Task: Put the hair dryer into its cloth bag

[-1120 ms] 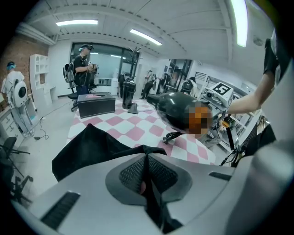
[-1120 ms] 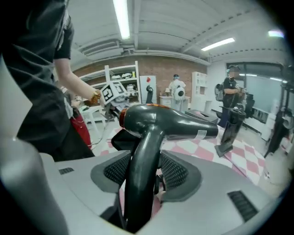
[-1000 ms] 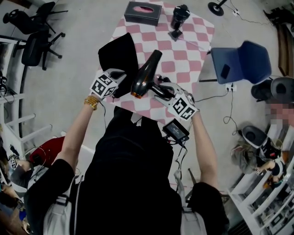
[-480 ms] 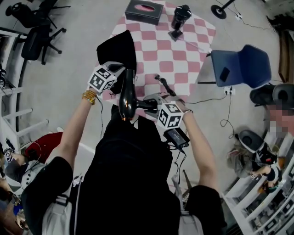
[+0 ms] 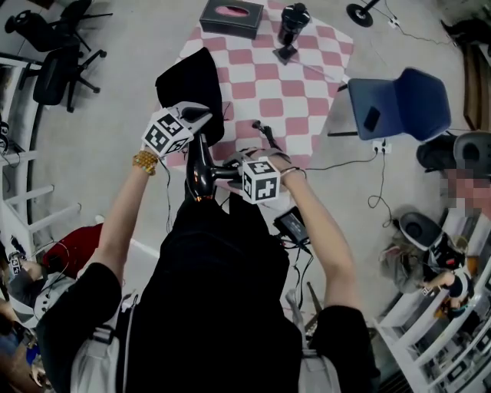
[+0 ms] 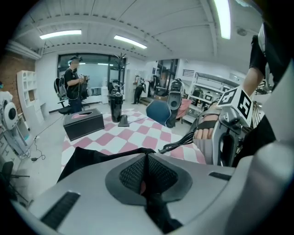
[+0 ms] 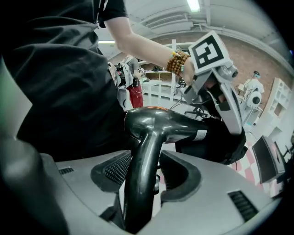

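Observation:
A black hair dryer (image 5: 199, 165) hangs in the air off the near edge of the checked table (image 5: 285, 86). My right gripper (image 5: 229, 170) is shut on its handle (image 7: 140, 183); the barrel (image 7: 172, 123) lies crosswise above the jaws. The black cloth bag (image 5: 192, 80) drapes over the table's left corner. My left gripper (image 5: 204, 117) is shut on the bag's edge (image 6: 92, 156), just left of the dryer, and a thin fold runs between its pads. The dryer's cord (image 6: 179, 143) trails on the table.
A dark tissue box (image 5: 230, 17) and a black cylindrical appliance (image 5: 290, 27) stand at the table's far end. A blue chair (image 5: 399, 100) is on the right, office chairs (image 5: 57, 65) on the left. A small black device (image 5: 290, 222) hangs by my waist.
The right gripper has swung the dryer off the table, leftward and closer to my body, and rolled it. The left gripper has lifted the bag's edge slightly.

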Demonstrator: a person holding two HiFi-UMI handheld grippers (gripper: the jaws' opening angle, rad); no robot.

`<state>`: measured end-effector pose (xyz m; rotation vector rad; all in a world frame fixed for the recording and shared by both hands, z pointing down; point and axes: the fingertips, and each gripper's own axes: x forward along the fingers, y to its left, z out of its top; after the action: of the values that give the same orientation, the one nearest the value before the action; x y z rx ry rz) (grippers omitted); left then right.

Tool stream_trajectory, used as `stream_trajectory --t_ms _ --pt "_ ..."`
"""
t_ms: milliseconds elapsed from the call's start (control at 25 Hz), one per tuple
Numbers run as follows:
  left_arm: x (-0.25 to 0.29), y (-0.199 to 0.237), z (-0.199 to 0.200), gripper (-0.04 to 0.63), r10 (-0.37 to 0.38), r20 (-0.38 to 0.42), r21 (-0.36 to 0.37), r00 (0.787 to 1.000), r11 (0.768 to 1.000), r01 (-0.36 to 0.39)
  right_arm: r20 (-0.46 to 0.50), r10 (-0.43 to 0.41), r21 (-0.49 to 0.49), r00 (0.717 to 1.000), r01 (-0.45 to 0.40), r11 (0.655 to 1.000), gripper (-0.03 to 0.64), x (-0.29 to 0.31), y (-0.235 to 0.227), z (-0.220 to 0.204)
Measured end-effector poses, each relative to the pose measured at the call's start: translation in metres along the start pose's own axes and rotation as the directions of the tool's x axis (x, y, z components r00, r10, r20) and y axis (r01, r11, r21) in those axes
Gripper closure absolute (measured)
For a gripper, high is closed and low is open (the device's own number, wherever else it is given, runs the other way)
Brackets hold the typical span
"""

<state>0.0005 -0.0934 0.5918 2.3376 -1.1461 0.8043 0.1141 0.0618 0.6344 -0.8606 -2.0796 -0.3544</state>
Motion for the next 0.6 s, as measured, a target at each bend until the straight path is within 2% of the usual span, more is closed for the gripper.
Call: stream_trajectory --t_ms 200,440,520,600 --pt "0.005 -0.023 -0.007 0.568 -0.059 -0.06 0.096 0.996 0.993 0.065 -0.028 -0.014 0.02 1.0 0.014 1.0 0.411 0.01 -0.022 -0.004" --pt "0.006 -0.062 -0.013 0.569 -0.205 -0.051 0.111 0.978 0.972 0.209 -0.034 -0.074 0.107 0.997 0.078 0.991 0.411 0.024 -0.05 -0.014" --pt "0.008 -0.068 -0.015 0.568 -0.195 -0.037 0.121 0.98 0.973 0.199 -0.031 -0.114 0.155 0.993 0.117 0.981 0.411 0.029 -0.062 -0.019" --pt "0.007 -0.066 -0.018 0.568 -0.134 -0.029 0.142 0.991 0.98 0.137 -0.022 -0.146 0.206 0.989 0.147 0.967 0.41 0.033 -0.071 -0.023"
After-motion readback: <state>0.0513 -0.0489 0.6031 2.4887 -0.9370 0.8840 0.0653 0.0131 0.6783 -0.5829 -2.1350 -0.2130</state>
